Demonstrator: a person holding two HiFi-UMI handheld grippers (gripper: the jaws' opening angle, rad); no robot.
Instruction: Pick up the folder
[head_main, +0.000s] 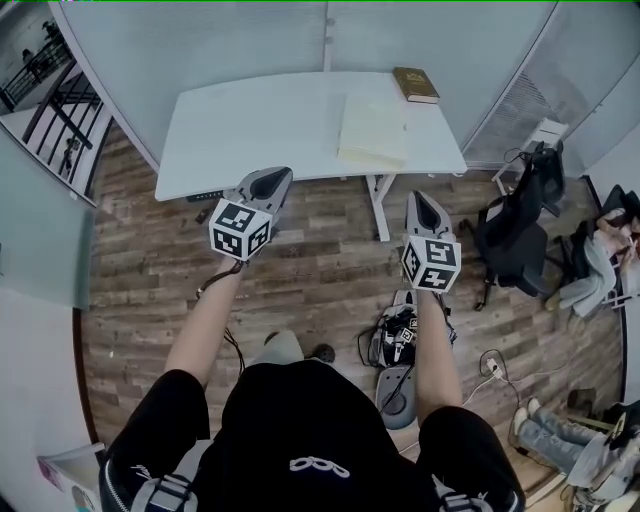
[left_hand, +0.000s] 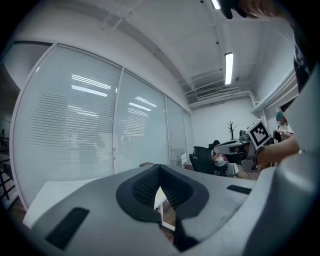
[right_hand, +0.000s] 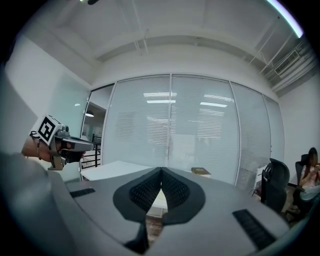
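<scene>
A pale yellow folder (head_main: 375, 130) lies flat on the right half of the white desk (head_main: 250, 125). Behind it, at the desk's far right corner, rests a brown book (head_main: 415, 85), which the right gripper view also catches as the book (right_hand: 200, 171). My left gripper (head_main: 270, 180) hovers just short of the desk's front edge, left of the folder, jaws shut with nothing in them. My right gripper (head_main: 424, 200) is held over the floor in front of the desk's right end, also shut and empty. In their own views the left gripper (left_hand: 159, 168) and the right gripper (right_hand: 161, 171) show pads pressed together.
A black office chair (head_main: 515, 230) draped with dark things stands to the right of the desk, with clothes and cables on the wooden floor. A dark device (head_main: 400, 340) sits by my feet. Glass partitions (head_main: 250, 40) close off the space behind the desk.
</scene>
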